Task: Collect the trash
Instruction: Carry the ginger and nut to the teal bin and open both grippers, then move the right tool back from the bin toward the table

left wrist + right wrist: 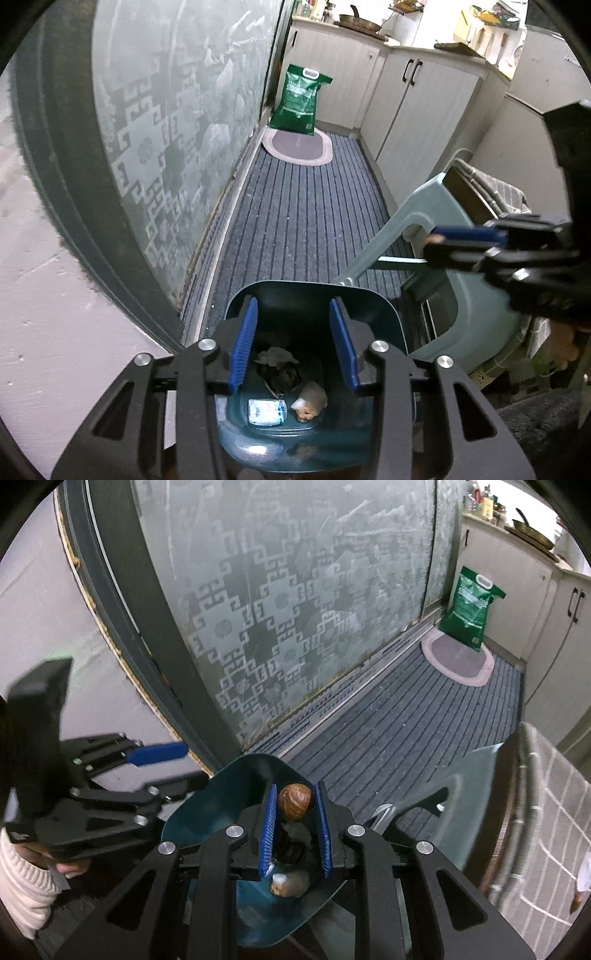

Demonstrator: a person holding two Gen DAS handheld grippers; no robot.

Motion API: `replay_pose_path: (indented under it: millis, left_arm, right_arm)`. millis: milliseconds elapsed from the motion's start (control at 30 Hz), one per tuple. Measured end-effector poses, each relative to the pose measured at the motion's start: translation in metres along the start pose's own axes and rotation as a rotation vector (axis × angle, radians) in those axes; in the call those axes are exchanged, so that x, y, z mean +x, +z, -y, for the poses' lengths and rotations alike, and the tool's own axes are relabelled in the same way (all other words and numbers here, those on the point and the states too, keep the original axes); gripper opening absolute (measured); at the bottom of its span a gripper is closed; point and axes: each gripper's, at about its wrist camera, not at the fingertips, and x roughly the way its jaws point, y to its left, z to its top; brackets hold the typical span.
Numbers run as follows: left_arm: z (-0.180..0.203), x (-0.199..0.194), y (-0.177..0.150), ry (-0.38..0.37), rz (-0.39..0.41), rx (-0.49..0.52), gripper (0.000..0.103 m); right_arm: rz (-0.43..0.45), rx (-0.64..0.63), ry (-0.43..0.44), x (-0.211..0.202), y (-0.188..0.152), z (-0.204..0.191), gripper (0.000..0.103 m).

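Left wrist view: left tool [293,343] spread wide, nothing between its blue pads [243,347], hovering right over dark teal plastic trash bin [384,314]. Inside bin: crumpled white-and-dark wrapper [279,367], small white-blue packet [266,412], pale brownish scrap [310,400]. Right tool [443,242] entering from right edge, blurred, pinching something small and brown at its tip; details cannot be told from here. Pale grey-green plastic chair [424,206] just beside bin. Grey striped floor mat [306,210] under both, oval pink-grey rug [297,146] farther off, green printed bag [301,99] standing on rug's far end against white cabinets [424,107]. Frosted patterned glass door [177,110] along left.

Right wrist view: right tool [295,803] narrowed on round brown nut-like shell [295,800], pads touching both sides, held above teal bin [236,794] opening. Pale brownish scrap [290,883] lower down in bin. Left tool [177,762] at left, blurred, spread apart, gripped by hand [68,866] in white knit sleeve. Grey checked cloth [546,812] draped at right.
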Motion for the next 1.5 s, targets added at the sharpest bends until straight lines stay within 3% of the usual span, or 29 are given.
replay_pose_path:
  millis: [400,1133,1267,1500]
  left_arm:
    - [-0.005,-0.045,-0.001,-0.021,0.142,0.015,0.032]
    - [-0.020,-0.077,-0.002,-0.057,0.251,0.002,0.026]
    - [-0.019,-0.080,-0.001,-0.066,0.265,0.000,0.026]
    - [-0.014,-0.081,0.000,-0.068,0.279,0.009,0.026]
  right_arm:
    - [-0.103,-0.045,0.022,0.043,-0.010,-0.023,0.021]
    - [-0.311,-0.118,0.008,0.116,-0.038,-0.049,0.021]
    - [-0.328,-0.140,-0.015,0.119,-0.042,-0.051,0.029]
    - [-0.329,-0.139,-0.029,0.116,-0.046,-0.046,0.030]
